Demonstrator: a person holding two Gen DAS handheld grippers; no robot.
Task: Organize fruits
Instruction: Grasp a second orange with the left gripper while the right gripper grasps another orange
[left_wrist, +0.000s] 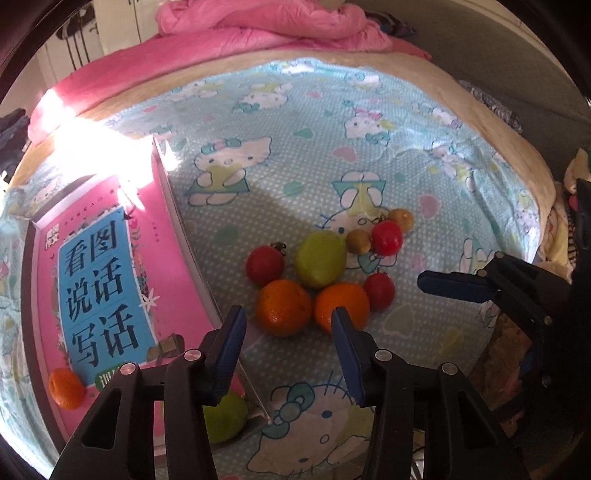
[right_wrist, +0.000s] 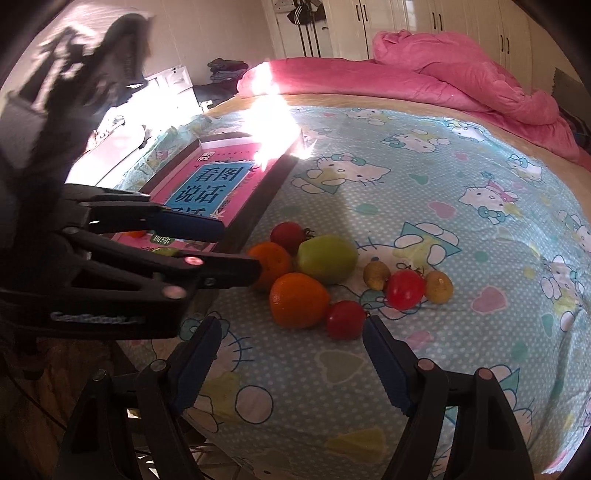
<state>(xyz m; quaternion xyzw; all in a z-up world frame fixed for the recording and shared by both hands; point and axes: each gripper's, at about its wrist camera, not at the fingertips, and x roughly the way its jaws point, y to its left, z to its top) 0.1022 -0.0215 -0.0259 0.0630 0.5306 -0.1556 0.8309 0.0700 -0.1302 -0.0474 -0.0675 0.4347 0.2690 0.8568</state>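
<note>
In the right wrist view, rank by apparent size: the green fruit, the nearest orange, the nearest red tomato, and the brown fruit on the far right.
1. Green fruit and nearest orange: look alike, and the orange sits closer, so unranked.
2. Nearest red tomato.
3. Brown fruit, smallest.

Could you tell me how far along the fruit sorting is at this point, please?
Early stage. Done: one orange and one green fruit already lie in the pink-lined tray. In hand: nothing; the left gripper and right gripper both hang open over the pile. Left: two oranges, a green fruit, three tomatoes and two small brownish fruits on the bedsheet.
</note>
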